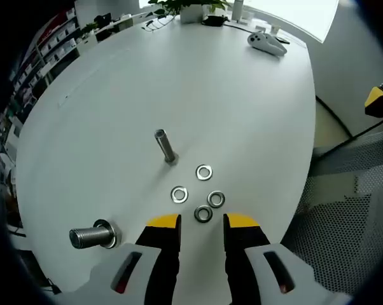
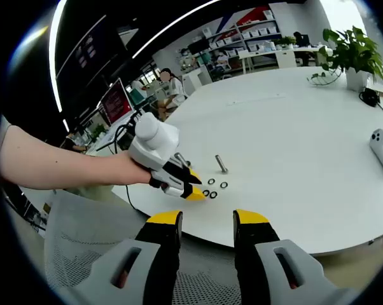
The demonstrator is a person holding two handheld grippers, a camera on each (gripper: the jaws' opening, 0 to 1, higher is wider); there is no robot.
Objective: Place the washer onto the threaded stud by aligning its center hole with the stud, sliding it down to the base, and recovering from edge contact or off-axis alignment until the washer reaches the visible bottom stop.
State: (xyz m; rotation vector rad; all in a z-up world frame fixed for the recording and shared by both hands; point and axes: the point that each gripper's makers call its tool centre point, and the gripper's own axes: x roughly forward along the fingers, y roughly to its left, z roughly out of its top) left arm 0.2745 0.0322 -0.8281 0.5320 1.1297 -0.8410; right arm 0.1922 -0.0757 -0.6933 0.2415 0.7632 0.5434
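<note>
Landmark: an upright threaded stud (image 1: 165,145) stands on the white round table (image 1: 242,95), bare along its whole shaft.
Washers: four lie flat on the table, all on the near side of the stud and apart from it. One washer (image 1: 203,172) lies closest to the stud's base; a second washer (image 1: 179,194) sits nearer the gripper; a third washer (image 1: 216,199) and fourth washer (image 1: 203,214) lie just beside each other, closest to the jaw tips.
Left gripper (image 1: 202,222): released, jaws spread with nothing between them, tips hanging just short of the washer cluster; in the right gripper view it (image 2: 190,189) is held by a person's hand (image 2: 125,170) over the table edge, beside the washers and stud.
Right gripper (image 2: 206,219): jaws apart and empty, held off the table's near edge, well away from the stud.
Second stud: a lying bolt (image 1: 93,236) rests on its side on the table, left of the left gripper's jaws.
Far side beyond the stud: a white controller (image 1: 266,43) and a potted plant (image 2: 352,54).
</note>
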